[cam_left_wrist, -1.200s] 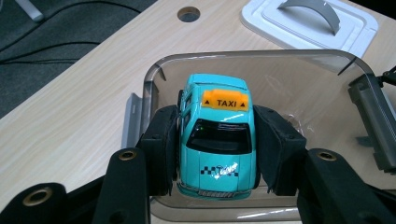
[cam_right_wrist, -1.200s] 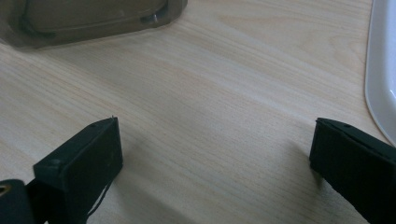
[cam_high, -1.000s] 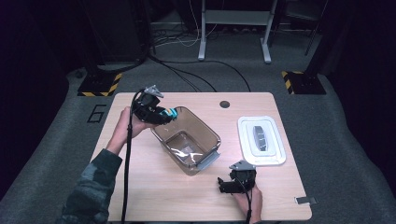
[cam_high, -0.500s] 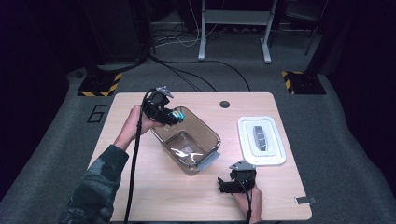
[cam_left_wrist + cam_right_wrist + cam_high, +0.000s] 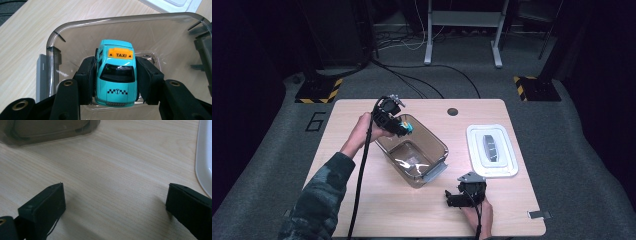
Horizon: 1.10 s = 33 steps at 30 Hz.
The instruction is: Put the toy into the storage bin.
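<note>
Toy taxi [image 5: 116, 76], teal w/ an orange TAXI sign on its roof, sits pinched between the jaws of our left tongs [image 5: 116, 82], one pad on each side of the body. We hold it over the open mouth of the clear brown bin [image 5: 75, 30], its front pointing away from the tongs and down into the bin; the bin floor shows right behind it. In the high view the left tongs [image 5: 399, 127] hang above the bin's [image 5: 432, 170] far-left rim, the teal car [image 5: 407, 129] just at their tip.

Our right tongs [image 5: 113, 205] rest low on the counter [image 5: 125, 170], jaws spread wide w/ nothing between them but bare wood. The bin's base lies ahead and to their left, apart from them; the white lid [image 5: 203, 157] edge is just beside the right-hand jaw. In the high view the right tongs [image 5: 460, 196] sit near the bin's near corner, the lid [image 5: 492, 150] beyond them to the right.
</note>
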Each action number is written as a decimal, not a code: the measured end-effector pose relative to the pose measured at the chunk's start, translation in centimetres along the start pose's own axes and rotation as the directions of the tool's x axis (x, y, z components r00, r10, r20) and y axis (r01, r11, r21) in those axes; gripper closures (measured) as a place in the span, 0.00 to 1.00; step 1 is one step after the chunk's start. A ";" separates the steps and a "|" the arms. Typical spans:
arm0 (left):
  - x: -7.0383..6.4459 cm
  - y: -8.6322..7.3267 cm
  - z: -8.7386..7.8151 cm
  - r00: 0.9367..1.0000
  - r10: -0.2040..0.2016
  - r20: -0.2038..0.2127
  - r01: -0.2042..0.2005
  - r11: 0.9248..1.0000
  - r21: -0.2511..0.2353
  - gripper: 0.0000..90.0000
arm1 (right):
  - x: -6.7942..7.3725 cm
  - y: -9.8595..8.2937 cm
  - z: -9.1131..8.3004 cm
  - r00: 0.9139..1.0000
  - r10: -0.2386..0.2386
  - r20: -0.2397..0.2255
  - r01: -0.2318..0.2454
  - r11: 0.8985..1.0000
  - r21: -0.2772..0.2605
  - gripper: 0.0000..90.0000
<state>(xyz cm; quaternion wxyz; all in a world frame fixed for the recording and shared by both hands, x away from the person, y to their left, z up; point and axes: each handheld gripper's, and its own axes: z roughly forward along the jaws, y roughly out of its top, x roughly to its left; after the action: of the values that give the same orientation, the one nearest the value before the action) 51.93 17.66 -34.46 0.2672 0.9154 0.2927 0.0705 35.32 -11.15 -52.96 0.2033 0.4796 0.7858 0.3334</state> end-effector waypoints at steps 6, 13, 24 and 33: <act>-0.1 0.4 1.1 1.000 0.007 0.008 -0.007 0.999 0.031 0.58 | 0.0 0.0 0.0 1.000 0.000 0.000 0.000 1.000 0.000 0.02; -0.4 1.1 2.1 1.000 0.020 0.015 -0.021 0.997 0.068 0.58 | 0.0 0.0 0.0 1.000 -0.002 -0.003 0.002 1.000 0.001 0.02; -0.8 1.8 3.6 0.999 0.036 0.033 -0.040 0.991 0.130 0.58 | 0.0 0.0 0.0 1.000 -0.001 -0.002 0.001 1.000 0.000 0.02; -1.0 2.2 4.8 0.998 0.037 0.042 -0.044 0.985 0.167 0.58 | 0.0 0.0 0.0 1.000 0.005 0.000 -0.005 1.000 -0.003 0.02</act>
<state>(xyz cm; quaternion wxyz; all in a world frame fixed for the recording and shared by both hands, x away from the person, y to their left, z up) 53.60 13.46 -37.32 0.1935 0.9415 0.2738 0.0331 35.32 -11.10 -52.97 0.2033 0.4813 0.7841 0.3350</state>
